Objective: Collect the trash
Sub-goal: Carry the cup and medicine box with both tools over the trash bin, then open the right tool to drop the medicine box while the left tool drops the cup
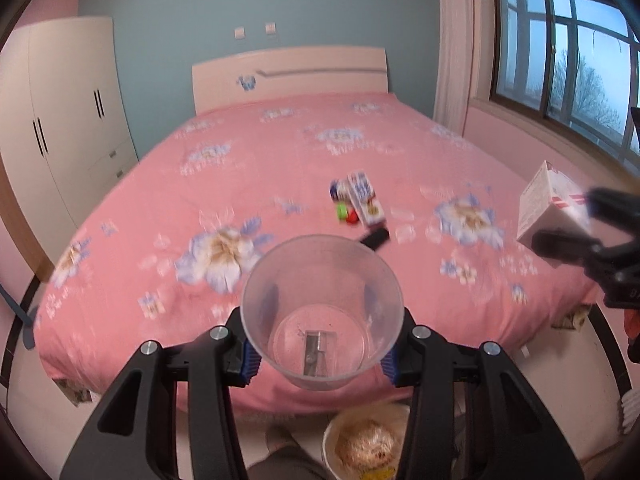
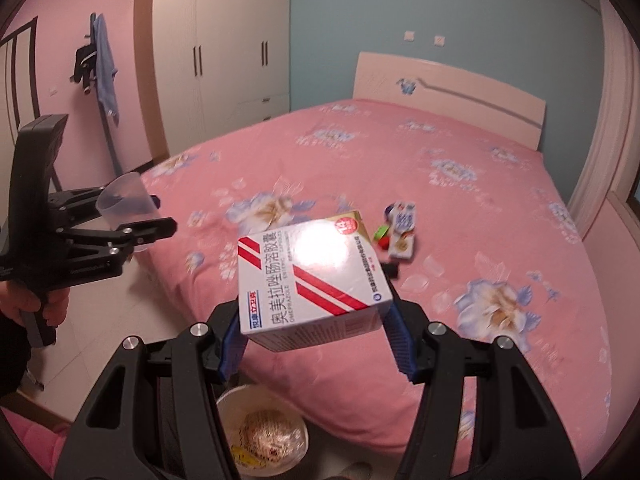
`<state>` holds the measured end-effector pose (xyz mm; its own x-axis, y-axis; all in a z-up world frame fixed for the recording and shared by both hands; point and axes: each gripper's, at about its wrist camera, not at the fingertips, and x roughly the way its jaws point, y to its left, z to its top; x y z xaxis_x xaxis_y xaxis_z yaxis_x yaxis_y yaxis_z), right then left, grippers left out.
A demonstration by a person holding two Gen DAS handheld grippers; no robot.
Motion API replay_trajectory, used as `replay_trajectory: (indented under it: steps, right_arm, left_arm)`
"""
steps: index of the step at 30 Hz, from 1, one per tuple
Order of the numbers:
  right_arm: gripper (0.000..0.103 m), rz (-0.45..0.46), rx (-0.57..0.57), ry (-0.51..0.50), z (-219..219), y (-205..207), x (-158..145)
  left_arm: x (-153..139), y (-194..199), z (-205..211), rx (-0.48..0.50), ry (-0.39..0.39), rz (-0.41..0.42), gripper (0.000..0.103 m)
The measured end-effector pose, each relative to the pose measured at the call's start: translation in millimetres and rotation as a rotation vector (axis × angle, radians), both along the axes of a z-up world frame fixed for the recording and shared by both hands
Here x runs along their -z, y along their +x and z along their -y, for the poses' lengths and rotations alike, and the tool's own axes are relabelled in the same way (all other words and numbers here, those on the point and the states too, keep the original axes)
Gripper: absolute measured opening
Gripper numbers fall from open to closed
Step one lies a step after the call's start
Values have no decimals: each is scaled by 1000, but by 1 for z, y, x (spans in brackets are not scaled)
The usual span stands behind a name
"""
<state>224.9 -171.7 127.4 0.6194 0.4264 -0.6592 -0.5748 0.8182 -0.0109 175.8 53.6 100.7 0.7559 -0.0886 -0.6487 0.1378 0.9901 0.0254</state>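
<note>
Left claw (image 1: 322, 354) grips a clear plastic cup (image 1: 322, 316); right claw (image 2: 316, 344) clamps a glossy cardboard box (image 2: 312, 280).

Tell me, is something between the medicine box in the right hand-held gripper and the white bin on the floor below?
Nothing visible blocks it. The medicine box hangs in the right hand-held gripper above the bed edge, and the bin, already holding wrappers, stands open just below.
</note>
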Motion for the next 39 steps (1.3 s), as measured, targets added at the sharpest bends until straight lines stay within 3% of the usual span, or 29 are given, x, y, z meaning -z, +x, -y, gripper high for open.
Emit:
replay_trajectory:
  steps: [18,27,39]
  right_arm:
    - [60,-335,-104,-159,-39,-24,189]
    - [60,-511,-148,-218,-52,-40,279]
    - [60,-734,-146,-258,-61,-48,382]
  left_arm:
    - [197,-5,18,43,28,-402,48]
    - [273,-12,36,75,61,-556,48]
    - [357,-8,35,61,17,-738,48]
